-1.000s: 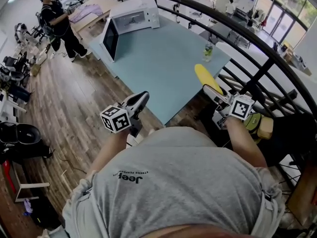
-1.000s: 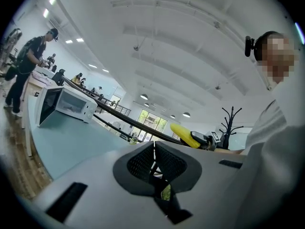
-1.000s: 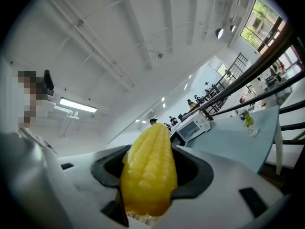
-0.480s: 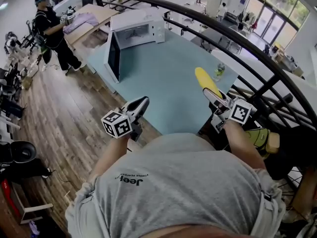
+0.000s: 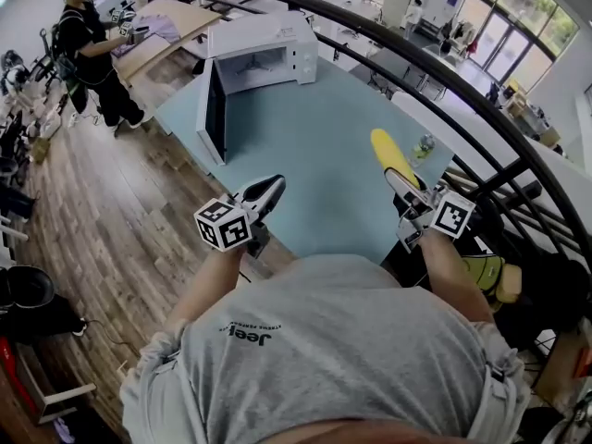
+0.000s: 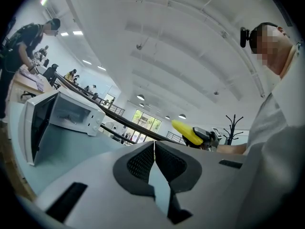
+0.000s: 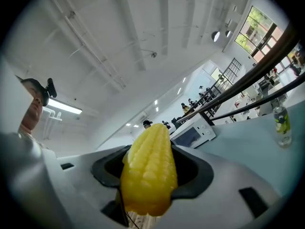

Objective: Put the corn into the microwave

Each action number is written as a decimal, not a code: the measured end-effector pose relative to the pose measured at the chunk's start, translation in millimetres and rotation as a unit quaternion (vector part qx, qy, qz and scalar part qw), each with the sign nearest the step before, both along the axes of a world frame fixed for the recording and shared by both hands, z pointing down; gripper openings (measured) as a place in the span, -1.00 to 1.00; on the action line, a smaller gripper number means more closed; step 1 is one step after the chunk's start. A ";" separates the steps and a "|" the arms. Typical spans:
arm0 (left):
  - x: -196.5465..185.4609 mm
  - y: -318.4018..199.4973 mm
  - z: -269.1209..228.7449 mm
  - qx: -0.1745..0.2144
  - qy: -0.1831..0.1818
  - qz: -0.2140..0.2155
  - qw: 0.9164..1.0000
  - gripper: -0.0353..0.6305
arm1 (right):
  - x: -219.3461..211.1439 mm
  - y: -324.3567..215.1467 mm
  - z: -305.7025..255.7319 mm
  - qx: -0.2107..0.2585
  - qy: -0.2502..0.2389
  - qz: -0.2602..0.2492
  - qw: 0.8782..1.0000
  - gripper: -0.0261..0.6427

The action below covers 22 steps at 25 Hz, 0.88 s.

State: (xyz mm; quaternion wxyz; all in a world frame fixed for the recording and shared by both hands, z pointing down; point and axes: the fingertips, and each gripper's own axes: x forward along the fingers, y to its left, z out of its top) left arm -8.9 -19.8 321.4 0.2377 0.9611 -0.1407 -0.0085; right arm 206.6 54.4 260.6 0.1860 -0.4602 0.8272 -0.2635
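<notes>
Head view: your right gripper (image 5: 404, 185) is clamping the yellow corn (image 5: 387, 153) above the teal table (image 5: 314, 146), while your left gripper (image 5: 271, 190) is hovering empty, jaws together, short of the open microwave (image 5: 259, 54).

a pale blue desk (image 5: 314, 146) fills the middle of the frame. a white microwave (image 5: 264, 52), its door (image 5: 215, 109) open, stands at the desk's upper left; a bottle (image 5: 424, 147) at its right edge.

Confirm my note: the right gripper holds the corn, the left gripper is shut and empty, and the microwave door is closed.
Wrong in one respect: the head view shows the microwave door swung open. The right gripper does hold the corn, and the left gripper is shut and empty.
</notes>
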 end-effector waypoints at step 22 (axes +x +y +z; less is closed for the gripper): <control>76.7 -39.5 -26.4 0.031 -0.095 -0.190 0.977 -0.82 | 79.5 -91.1 40.8 -0.005 0.023 -0.140 0.990 -0.15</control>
